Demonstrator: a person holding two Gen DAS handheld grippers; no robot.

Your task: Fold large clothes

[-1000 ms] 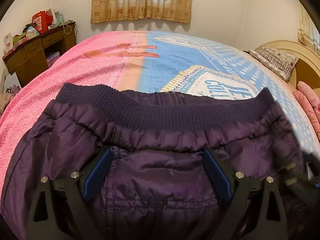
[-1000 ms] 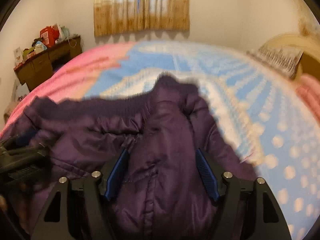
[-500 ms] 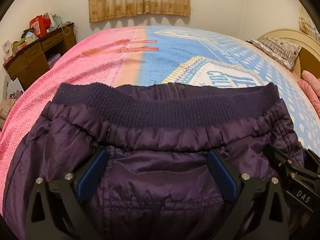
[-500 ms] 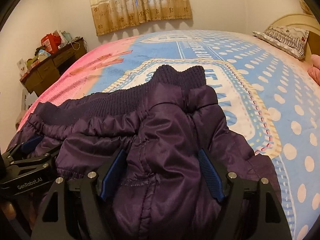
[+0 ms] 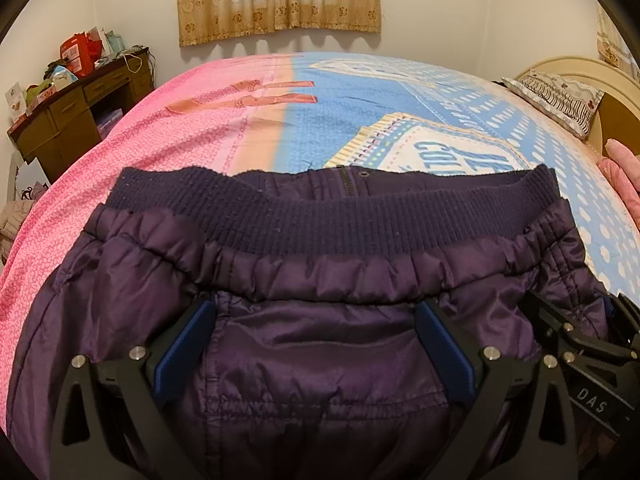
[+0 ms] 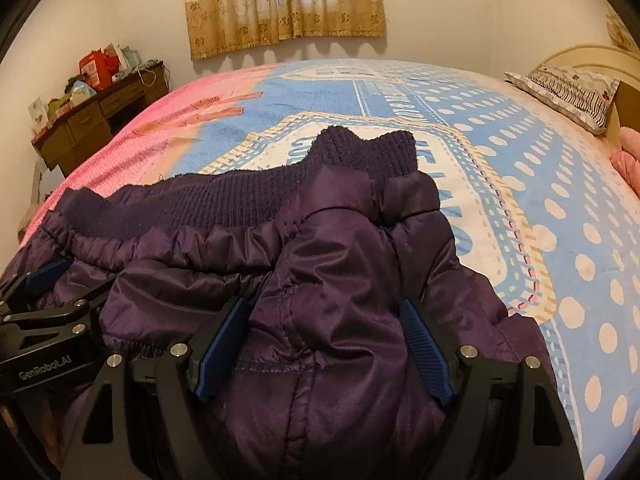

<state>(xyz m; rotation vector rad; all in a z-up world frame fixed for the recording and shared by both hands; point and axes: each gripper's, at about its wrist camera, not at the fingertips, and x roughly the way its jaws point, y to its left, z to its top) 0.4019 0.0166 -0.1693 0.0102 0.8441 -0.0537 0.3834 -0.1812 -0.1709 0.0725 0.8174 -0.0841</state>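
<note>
Jaws wide on both the left gripper point(image 5: 316, 344) and right gripper point(image 6: 324, 344), pressed over a purple padded jacket point(image 5: 320, 280) lying on the bed point(image 5: 360, 120); the slick, puffy fabric could spring back, undoing the fold, once released.

A dark purple padded jacket point(image 5: 320, 344) lies on the bed. Its ribbed knit hem point(image 5: 332, 216) faces away. The shiny quilted fabric is bunched and puckered along that hem.
</note>
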